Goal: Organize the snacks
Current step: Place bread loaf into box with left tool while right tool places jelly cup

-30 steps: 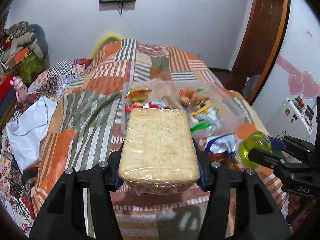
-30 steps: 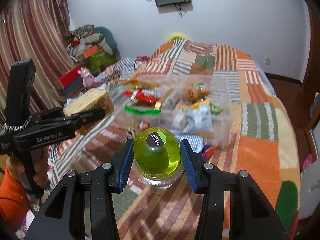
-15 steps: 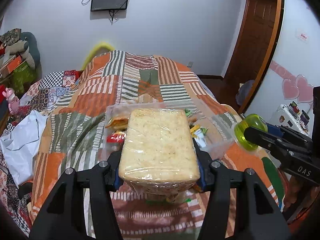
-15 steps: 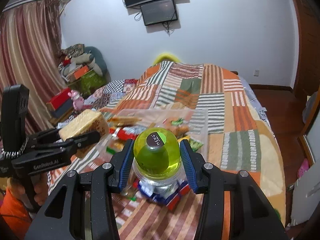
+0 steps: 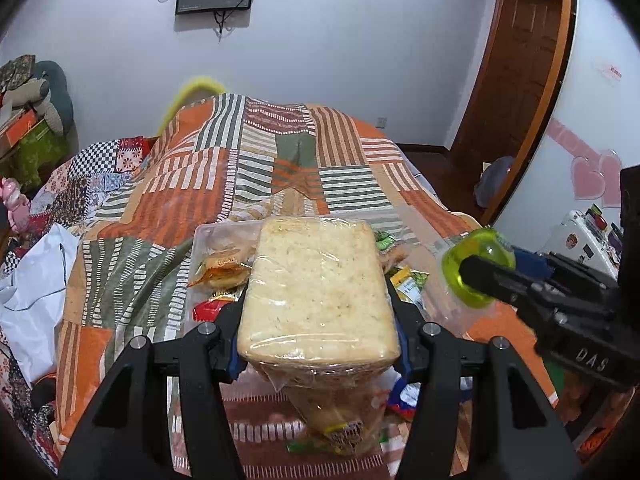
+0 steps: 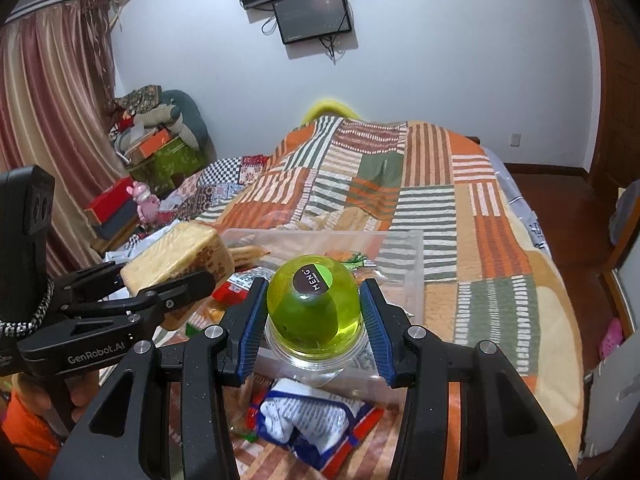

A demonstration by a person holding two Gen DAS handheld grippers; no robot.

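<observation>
My left gripper (image 5: 318,344) is shut on a wrapped bread loaf (image 5: 316,288) and holds it above the near edge of a clear plastic bin (image 5: 208,236) of snack packets. The loaf also shows in the right wrist view (image 6: 176,254). My right gripper (image 6: 314,320) is shut on a green jelly cup (image 6: 314,304) with a dark label, held over the bin's (image 6: 400,240) near side. The cup also shows in the left wrist view (image 5: 476,268), to the right of the loaf. A blue and white packet (image 6: 312,420) lies on the quilt below the cup.
The bin sits on a bed with an orange and green patchwork quilt (image 6: 440,200). A white bag (image 5: 32,288) lies at the bed's left edge. Boxes and plush toys (image 6: 152,140) pile up by the left wall. A wooden door (image 5: 516,60) stands at the right.
Both grippers have risen and tilted up with their loads held. The bin now sits lower in view, nearer under both grippers.
</observation>
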